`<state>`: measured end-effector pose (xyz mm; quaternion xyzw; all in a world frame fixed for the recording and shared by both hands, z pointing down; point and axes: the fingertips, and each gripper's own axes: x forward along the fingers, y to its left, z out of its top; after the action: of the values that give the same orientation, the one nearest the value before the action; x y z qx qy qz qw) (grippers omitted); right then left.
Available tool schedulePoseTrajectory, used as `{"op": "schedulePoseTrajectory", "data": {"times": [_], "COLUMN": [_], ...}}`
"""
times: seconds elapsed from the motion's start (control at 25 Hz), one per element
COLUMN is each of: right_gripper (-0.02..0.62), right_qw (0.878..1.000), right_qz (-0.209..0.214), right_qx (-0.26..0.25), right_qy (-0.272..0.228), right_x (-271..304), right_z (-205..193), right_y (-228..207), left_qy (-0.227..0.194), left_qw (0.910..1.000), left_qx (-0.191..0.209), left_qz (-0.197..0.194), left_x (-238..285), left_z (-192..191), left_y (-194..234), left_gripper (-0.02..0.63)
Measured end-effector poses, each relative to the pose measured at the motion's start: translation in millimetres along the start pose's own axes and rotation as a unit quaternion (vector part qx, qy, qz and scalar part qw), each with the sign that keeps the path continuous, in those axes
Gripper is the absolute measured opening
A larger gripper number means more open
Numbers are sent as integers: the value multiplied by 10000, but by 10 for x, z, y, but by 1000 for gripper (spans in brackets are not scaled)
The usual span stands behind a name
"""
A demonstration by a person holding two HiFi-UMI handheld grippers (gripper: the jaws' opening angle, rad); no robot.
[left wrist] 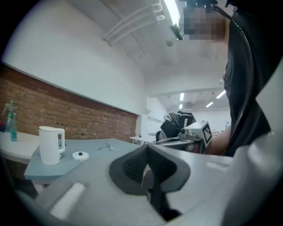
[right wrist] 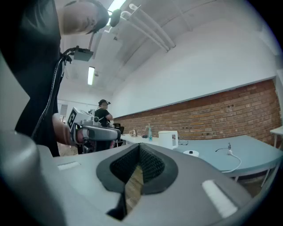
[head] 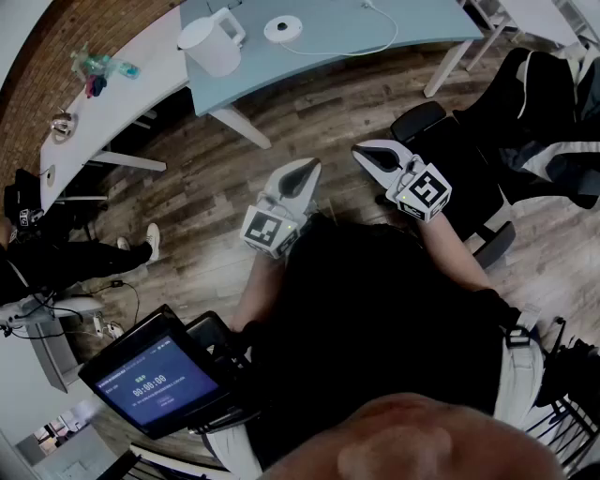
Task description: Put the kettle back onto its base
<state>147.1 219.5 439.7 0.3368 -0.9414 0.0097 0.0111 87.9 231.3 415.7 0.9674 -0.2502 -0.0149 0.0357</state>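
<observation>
Tablet screen [head: 155,380] at lower left, timer digits 00:00:00, smaller lines on it unreadable

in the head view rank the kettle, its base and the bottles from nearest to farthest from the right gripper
1. base: on the blue-grey table, up and left of the right gripper.
2. kettle: same table, left of the base.
3. bottles: far left, on the white table.

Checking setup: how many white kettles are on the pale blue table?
1: the white plastic kettle stands at the left end of the pale blue table, beside its round white base, not on it.
</observation>
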Motion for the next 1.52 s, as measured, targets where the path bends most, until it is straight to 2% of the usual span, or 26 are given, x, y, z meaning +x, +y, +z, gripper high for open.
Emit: {"op": "schedulePoseTrajectory", "data": {"times": [0.16, 0.6, 0.76, 0.88, 1.52], "right_gripper": [3, 3, 3, 4, 5], "right_qw": [9994, 9996, 9978, 9970, 9962], "right_qz": [-8, -89, -228, -279, 67], "right_qx": [298, 204, 590, 679, 803], "right_qy": [-182, -157, -214, -241, -319], "right_x": [88, 30, -8, -19, 158], "right_z": [13, 13, 0, -7, -65], "right_y": [78, 106, 22, -16, 60], "left_qy": [222, 176, 229, 251, 408], "left_qw": [9997, 9997, 9994, 9994, 9989], "left_qx": [30, 84, 171, 139, 223], "left_qz": [-39, -143, -177, -188, 58], "left_x": [-115, -88, -69, -69, -155], "left_z": [5, -26, -52, -70, -106], "left_y": [56, 16, -24, -40, 143], "left_gripper": [2, 2, 2, 2, 2]}}
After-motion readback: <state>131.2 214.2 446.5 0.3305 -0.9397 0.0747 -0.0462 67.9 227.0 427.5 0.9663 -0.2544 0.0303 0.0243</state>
